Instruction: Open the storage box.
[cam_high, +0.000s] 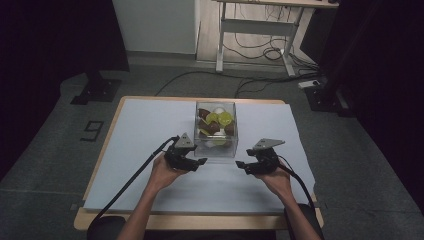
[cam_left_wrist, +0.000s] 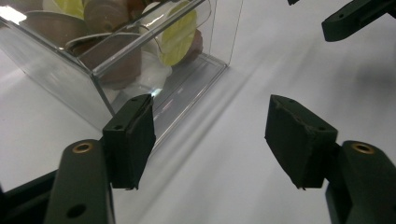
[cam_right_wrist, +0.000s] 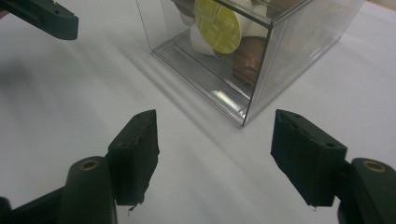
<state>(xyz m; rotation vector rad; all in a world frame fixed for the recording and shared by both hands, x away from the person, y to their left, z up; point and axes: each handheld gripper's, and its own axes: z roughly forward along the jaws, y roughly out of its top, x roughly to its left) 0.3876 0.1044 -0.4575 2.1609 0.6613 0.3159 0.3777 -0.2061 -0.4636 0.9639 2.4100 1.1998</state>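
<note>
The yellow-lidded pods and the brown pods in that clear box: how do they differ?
The yellow-lidded pods have white bodies and bright yellow foil tops; the brown pods are brown all over. In the right gripper view, a yellow lid faces the front wall, while a brown pod sits at the near corner. Both kinds lie jumbled inside the clear box.

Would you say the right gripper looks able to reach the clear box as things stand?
Probably yes. The right gripper is open beside the near right corner of the clear box, and only bare white sheet lies between them. The left gripper sits at the other corner, out of the way.
</note>
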